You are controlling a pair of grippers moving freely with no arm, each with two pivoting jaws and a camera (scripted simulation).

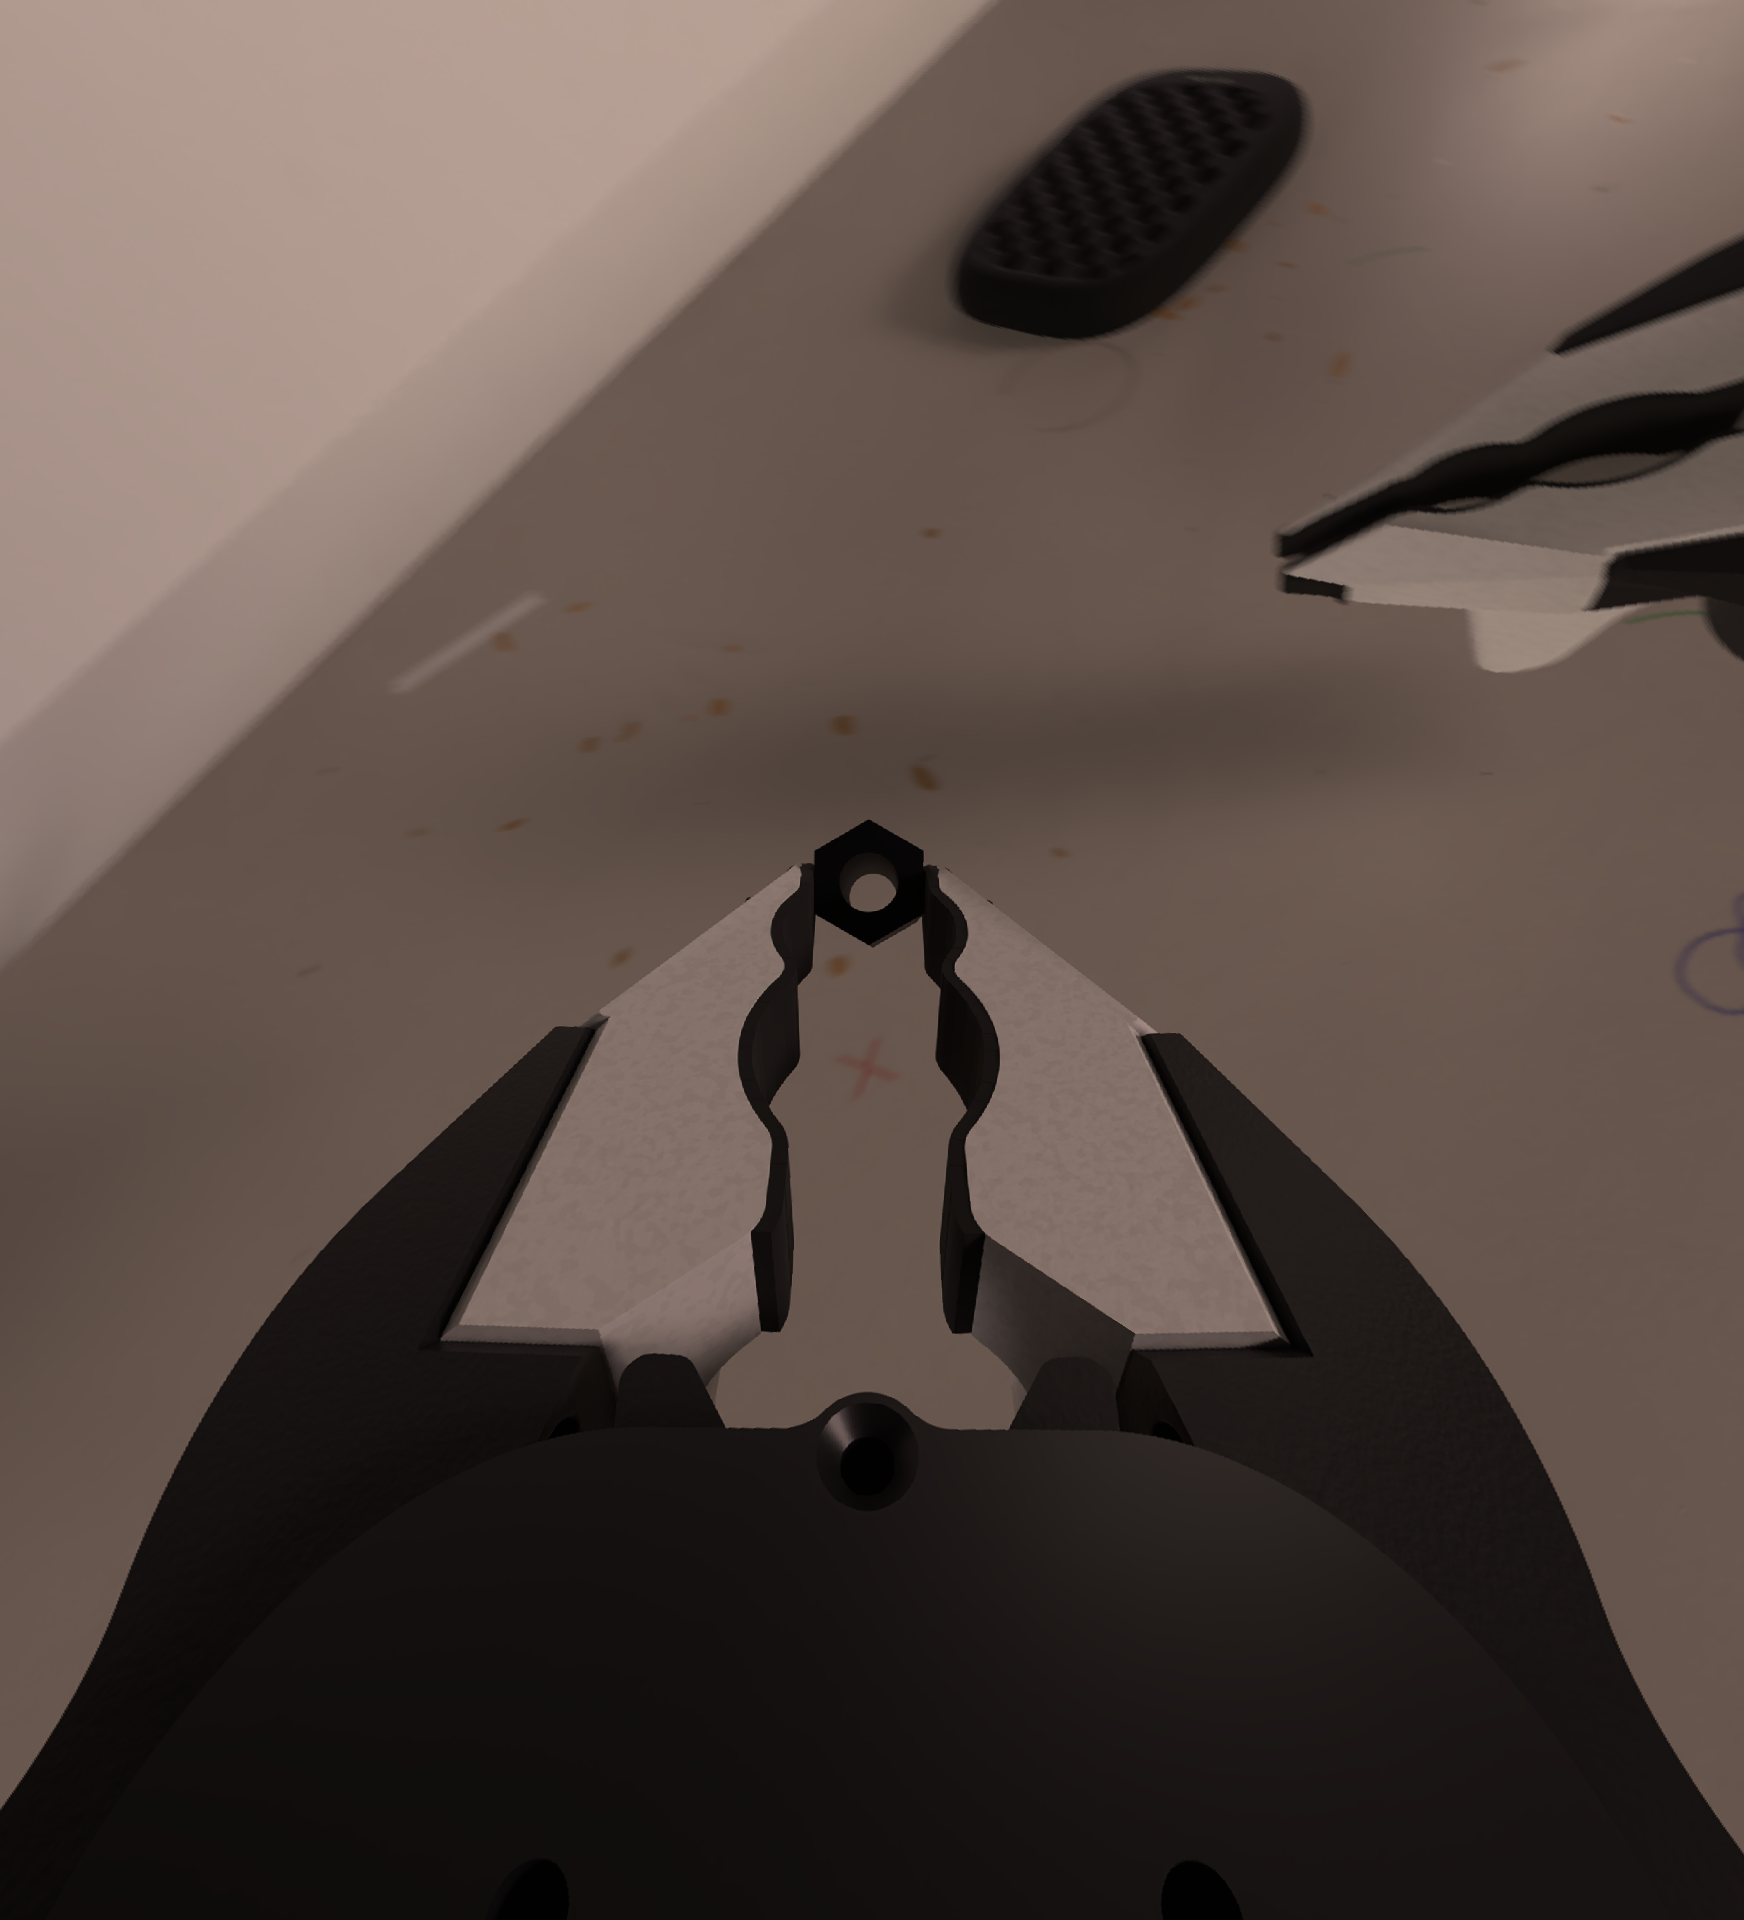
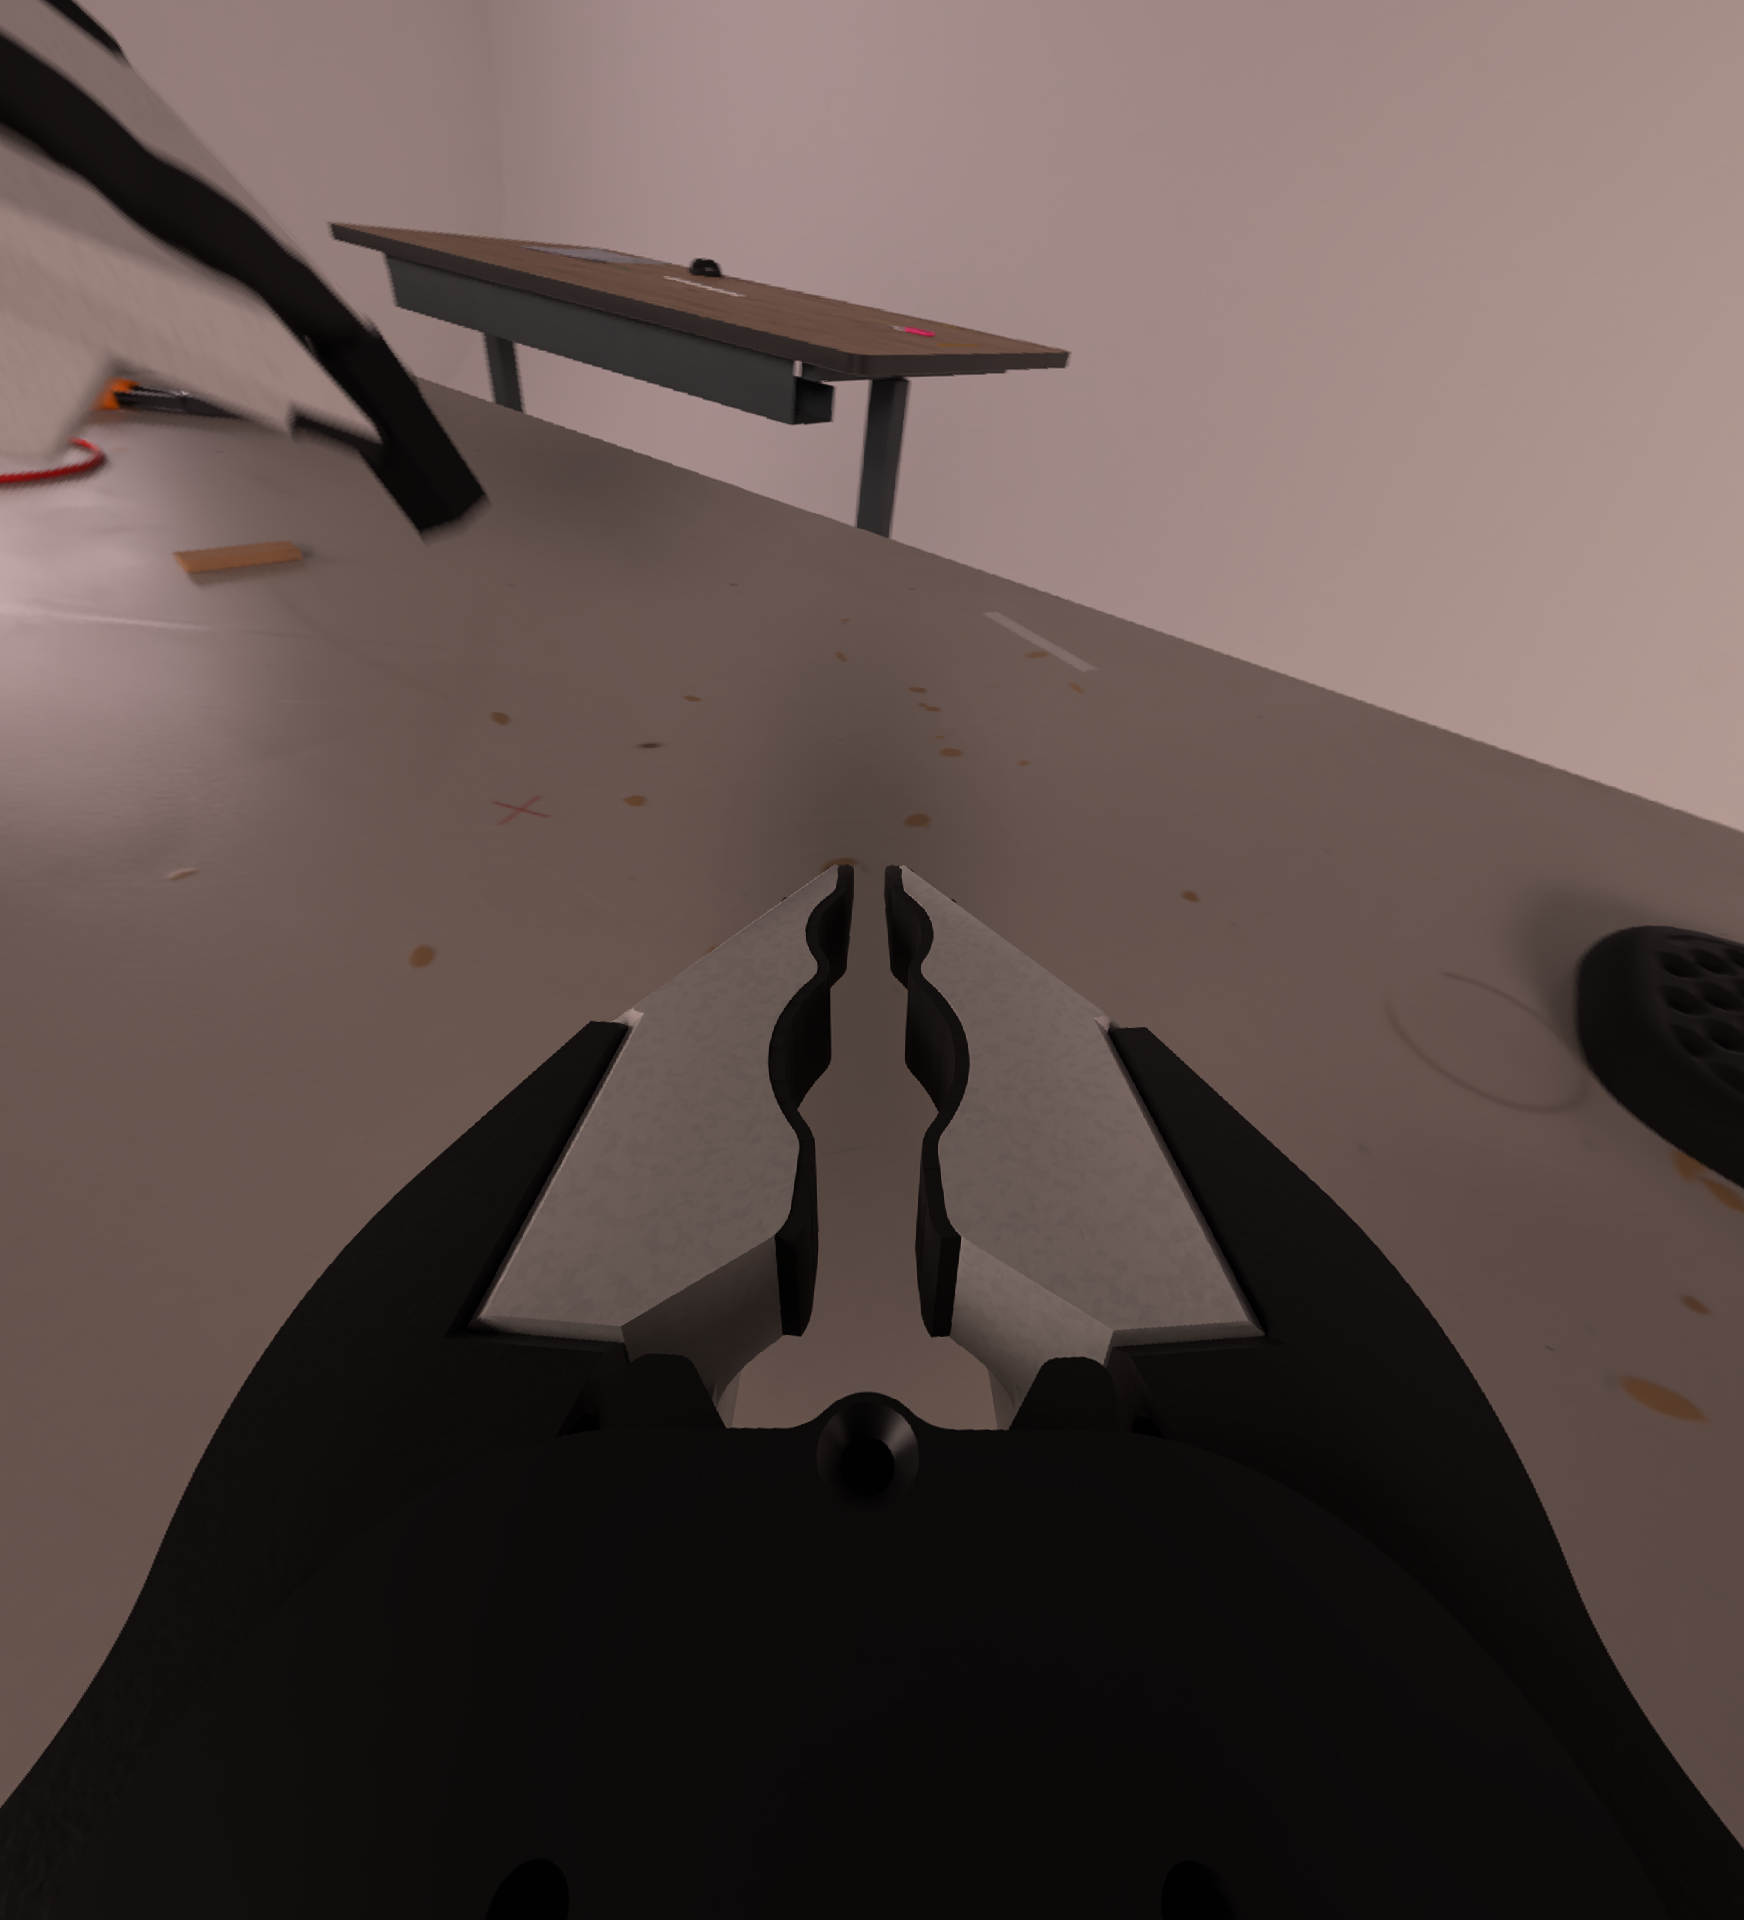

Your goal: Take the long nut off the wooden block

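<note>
The left tongs (image 1: 868,896) pinch the black nut (image 1: 865,882) at their tips, up above the tabletop (image 1: 1263,935). Beside the nut, the right tongs (image 2: 869,883) are nearly closed, holding nothing.

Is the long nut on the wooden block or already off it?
Off. The nut sits between the left gripper fingertips, seen end-on, with only bare table behind it. No wooden block shows under it.
</note>
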